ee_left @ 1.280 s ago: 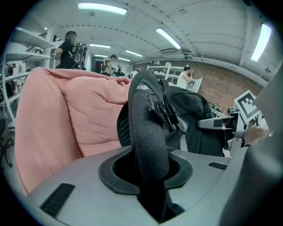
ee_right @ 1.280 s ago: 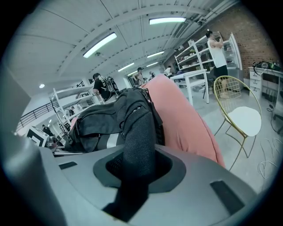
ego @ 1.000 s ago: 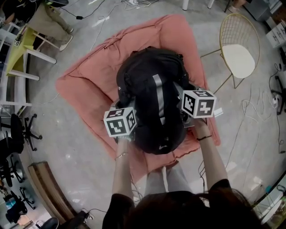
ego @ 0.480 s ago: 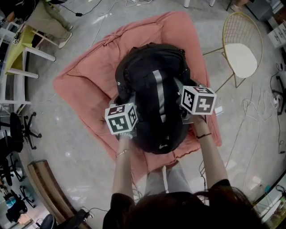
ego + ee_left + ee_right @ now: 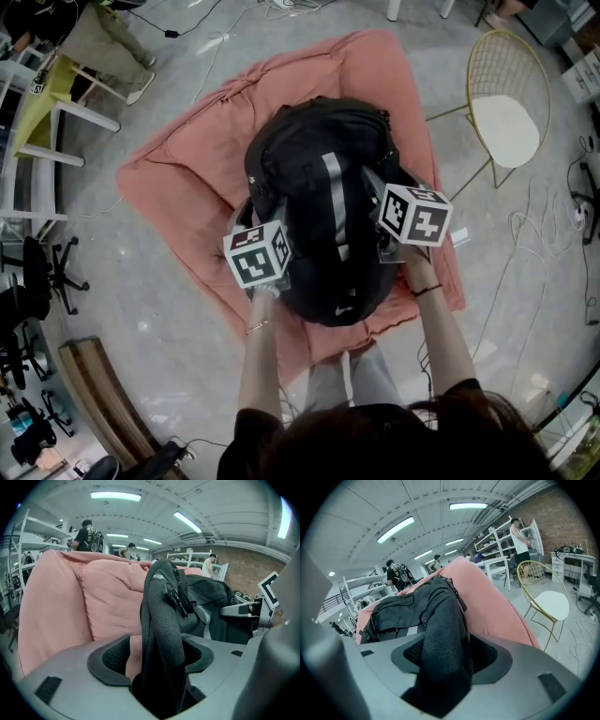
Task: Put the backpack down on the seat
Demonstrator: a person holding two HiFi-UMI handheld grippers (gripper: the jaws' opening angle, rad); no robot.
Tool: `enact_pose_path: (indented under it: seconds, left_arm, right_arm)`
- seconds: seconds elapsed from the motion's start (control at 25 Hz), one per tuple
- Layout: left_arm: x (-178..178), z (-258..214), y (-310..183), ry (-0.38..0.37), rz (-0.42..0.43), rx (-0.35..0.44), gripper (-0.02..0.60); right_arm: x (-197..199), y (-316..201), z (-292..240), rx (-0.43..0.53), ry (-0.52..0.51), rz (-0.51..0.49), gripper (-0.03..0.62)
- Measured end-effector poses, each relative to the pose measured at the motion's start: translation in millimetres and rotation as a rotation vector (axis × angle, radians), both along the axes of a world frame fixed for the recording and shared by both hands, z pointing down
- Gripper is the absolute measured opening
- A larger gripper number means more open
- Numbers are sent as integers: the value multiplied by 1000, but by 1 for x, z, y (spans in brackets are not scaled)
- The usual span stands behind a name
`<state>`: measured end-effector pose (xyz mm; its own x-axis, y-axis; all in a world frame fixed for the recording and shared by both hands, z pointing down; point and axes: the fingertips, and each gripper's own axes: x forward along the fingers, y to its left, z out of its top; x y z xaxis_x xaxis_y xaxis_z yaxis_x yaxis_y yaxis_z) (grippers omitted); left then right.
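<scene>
My left claw (image 5: 157, 654) has just been spreading its jaws. They stand wide now, with a black mesh shoulder strap (image 5: 161, 616) of the backpack (image 5: 319, 202) running loose between them and a gap showing on the strap's left side. My right claw (image 5: 446, 656) has just opened the same way, with the second strap (image 5: 440, 620) lying unpinched between its pads. The backpack rests in the centre of the head view on the pink cushion seat (image 5: 183, 178). A gold wire chair (image 5: 502, 103) stands at the upper right.
</scene>
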<state>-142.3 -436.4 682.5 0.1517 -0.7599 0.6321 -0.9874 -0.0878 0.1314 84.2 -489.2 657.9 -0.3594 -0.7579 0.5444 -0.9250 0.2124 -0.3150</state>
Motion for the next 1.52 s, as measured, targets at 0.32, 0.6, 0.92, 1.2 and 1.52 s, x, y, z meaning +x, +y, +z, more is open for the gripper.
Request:
enact_pose_path:
  seconds: [0.32, 0.6, 0.92, 1.2, 1.52]
  left_arm:
    - [1, -31, 18, -14, 6, 53, 295]
    - [-3, -74, 43, -38, -5, 159, 271]
    - [-1, -121, 74, -88, 18, 245, 87]
    - [12, -158, 108, -45, 68, 279, 29]
    - [22, -208, 137, -21, 126, 352, 17]
  right_arm:
    - [6, 18, -26, 55, -40, 13, 230]
    - [14, 40, -57, 97, -36, 30, 216]
    - [2, 70, -96, 162, 9, -21, 84]
    - [-9, 103, -140, 232, 17, -94, 31]
    - [-9, 143, -186, 309, -27, -151, 20]
